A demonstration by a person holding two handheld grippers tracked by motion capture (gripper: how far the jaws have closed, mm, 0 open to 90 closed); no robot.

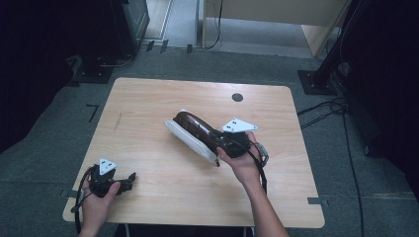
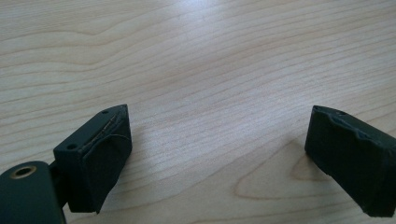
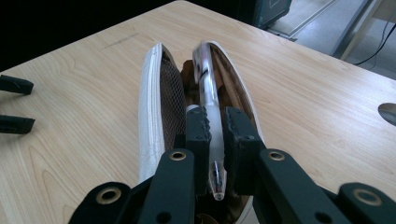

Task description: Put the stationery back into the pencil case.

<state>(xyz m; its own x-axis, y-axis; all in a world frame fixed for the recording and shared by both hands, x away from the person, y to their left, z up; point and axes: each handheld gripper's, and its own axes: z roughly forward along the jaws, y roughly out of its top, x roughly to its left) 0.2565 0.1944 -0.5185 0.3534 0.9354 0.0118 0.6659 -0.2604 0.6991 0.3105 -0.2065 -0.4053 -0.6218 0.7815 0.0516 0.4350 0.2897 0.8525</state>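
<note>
My right hand-held gripper (image 3: 212,140) grasps a pen (image 3: 208,98) inside the open pencil case (image 1: 190,132) mid-desk (image 1: 148,98). Left hand-held gripper (image 2: 219,149), released, rests near the desk's near-left corner. Insertion looks nearly complete; release and closing remain.

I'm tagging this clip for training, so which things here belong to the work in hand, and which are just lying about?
In the job:
- pen, clamped in the right gripper
- open pencil case with white edging and brown inside, under the pen
- table it lies on

Just about:
- left gripper, jaws open over bare wood near the table's corner
- dark round spot at the far edge
- cables on the floor
</note>
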